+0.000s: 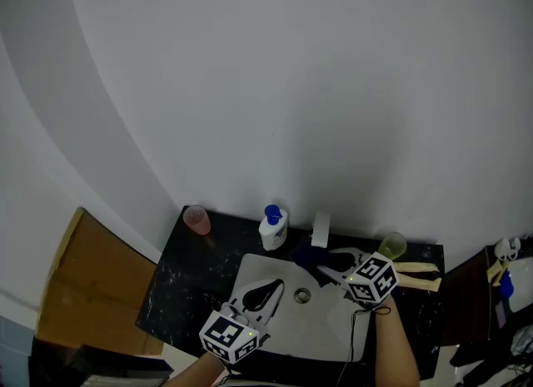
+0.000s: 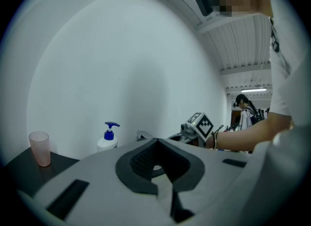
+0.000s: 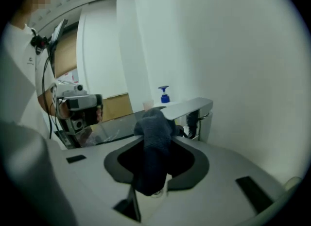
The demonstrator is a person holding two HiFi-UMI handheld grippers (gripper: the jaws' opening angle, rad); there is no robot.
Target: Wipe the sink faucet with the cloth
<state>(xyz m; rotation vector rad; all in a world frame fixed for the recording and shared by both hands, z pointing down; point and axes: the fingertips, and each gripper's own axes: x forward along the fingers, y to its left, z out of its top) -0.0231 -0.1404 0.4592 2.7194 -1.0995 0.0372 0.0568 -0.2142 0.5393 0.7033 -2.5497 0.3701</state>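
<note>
Pinching cloth [image 3: 154,133] (dark), right tool [image 1: 325,271] seemingly at faucet [image 3: 189,107]

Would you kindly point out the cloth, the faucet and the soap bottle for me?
cloth [image 3: 153,140], right gripper view, its dark hanging fold.
faucet [image 3: 189,106], right gripper view, top of its spout.
soap bottle [image 1: 272,233], head view, its white body.

Plain white wall [image 1: 291,86] fills most of head view, evenly lit. Black speckled countertop [image 1: 175,281] below it. Brown wooden panel [image 1: 87,281] at counter's left. Ribbed white ceiling [image 2: 243,45] overhead; 1 lit strip light [image 2: 252,90] in far room.
</note>
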